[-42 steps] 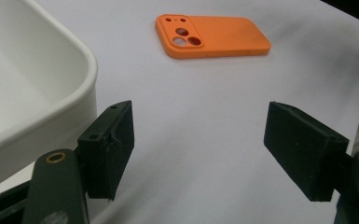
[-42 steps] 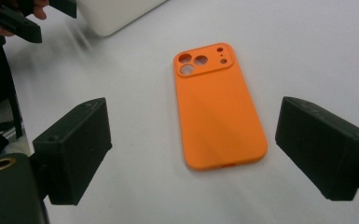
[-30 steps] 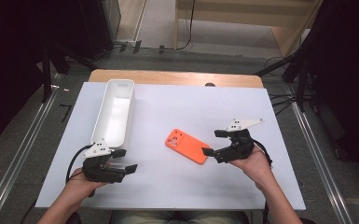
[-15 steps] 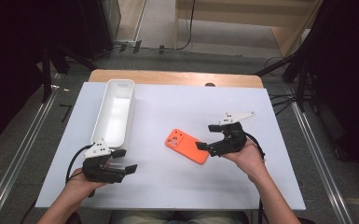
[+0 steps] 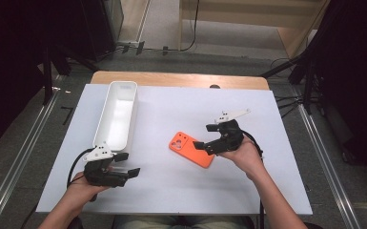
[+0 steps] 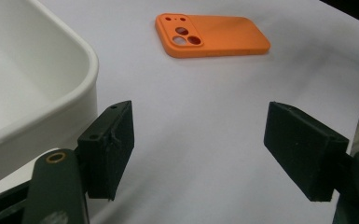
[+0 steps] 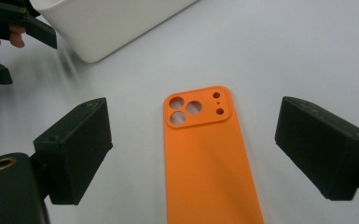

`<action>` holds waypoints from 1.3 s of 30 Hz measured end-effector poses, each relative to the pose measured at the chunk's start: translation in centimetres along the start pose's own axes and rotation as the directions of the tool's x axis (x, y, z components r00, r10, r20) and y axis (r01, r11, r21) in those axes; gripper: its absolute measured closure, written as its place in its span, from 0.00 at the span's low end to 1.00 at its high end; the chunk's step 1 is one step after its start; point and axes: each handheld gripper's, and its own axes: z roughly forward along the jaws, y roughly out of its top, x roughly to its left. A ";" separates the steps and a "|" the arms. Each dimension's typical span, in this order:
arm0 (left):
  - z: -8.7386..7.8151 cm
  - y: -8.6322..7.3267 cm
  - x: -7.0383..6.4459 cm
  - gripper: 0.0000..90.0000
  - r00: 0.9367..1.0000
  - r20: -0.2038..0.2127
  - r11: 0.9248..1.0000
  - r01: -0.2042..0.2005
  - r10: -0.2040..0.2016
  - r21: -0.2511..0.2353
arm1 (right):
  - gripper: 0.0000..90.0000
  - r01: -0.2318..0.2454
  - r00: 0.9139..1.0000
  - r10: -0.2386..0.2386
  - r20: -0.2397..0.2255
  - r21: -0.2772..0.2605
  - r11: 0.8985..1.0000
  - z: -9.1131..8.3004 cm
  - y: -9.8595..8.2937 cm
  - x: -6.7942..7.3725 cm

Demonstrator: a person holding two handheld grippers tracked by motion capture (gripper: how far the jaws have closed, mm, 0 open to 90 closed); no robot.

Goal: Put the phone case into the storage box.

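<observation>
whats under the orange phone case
The orange phone case lies flat, back up, on the white table sheet. Nothing shows around its edges; whatever might sit beneath it is covered.

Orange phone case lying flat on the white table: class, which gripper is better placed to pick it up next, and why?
Right. The right gripper is open at the flat orange phone case, which lies between its jaws. The left gripper sits open by the white plastic bin, apart from the case.
</observation>
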 end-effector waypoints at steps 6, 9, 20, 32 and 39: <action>-0.1 0.0 0.0 0.27 1.000 0.001 1.000 0.000 0.000 0.003 | 0.11 0.002 1.000 -0.002 -0.001 0.007 1.000 0.7 0.6 -0.2; -0.1 0.0 0.0 0.27 1.000 0.002 1.000 -0.001 0.001 0.003 | 0.11 0.007 1.000 -0.007 0.002 0.008 1.000 1.0 0.8 -0.2; -0.1 0.1 -0.1 0.27 1.000 0.004 1.000 0.001 -0.001 0.004 | 0.11 0.006 1.000 -0.006 0.005 0.039 0.999 2.0 0.0 -0.5; 0.0 0.0 -0.1 0.27 1.000 0.009 1.000 -0.005 0.005 0.001 | 0.11 -0.002 1.000 0.001 0.012 0.071 0.997 2.8 -1.0 -0.7; 0.0 0.0 -0.1 0.27 1.000 0.010 1.000 -0.006 0.006 0.002 | 0.11 -0.010 1.000 0.009 0.010 0.088 0.996 3.2 -1.4 -0.7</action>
